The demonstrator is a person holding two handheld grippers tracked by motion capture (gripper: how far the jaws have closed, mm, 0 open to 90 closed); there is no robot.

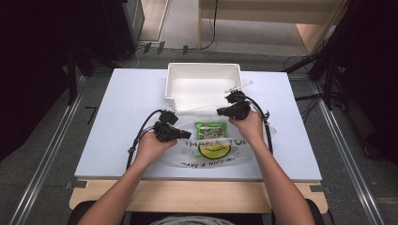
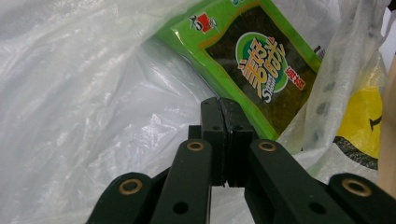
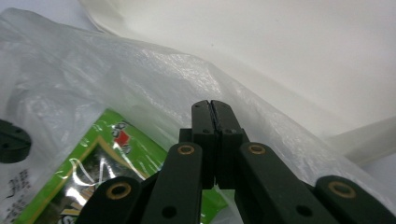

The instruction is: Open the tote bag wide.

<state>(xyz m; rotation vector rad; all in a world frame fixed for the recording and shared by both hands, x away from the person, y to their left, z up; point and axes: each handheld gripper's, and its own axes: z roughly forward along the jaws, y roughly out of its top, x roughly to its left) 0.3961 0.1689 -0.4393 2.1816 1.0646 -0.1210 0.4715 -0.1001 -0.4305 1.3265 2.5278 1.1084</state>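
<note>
Both jaw pairs are pressed together: the left gripper and right gripper each seem to pinch film of the plastic bag; the green packet lies inside it on the table, just before the white bin; next, I'd judge, lifting the mouth apart

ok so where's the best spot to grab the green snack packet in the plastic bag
Probably by its short edge nearest the white bin, coming in through the bag's mouth from that side. The green snack packet lies flat inside the clear plastic bag, so a low, level pinch on a thin edge suits it. Both the left gripper and right gripper are shut and would need to open first.
</note>
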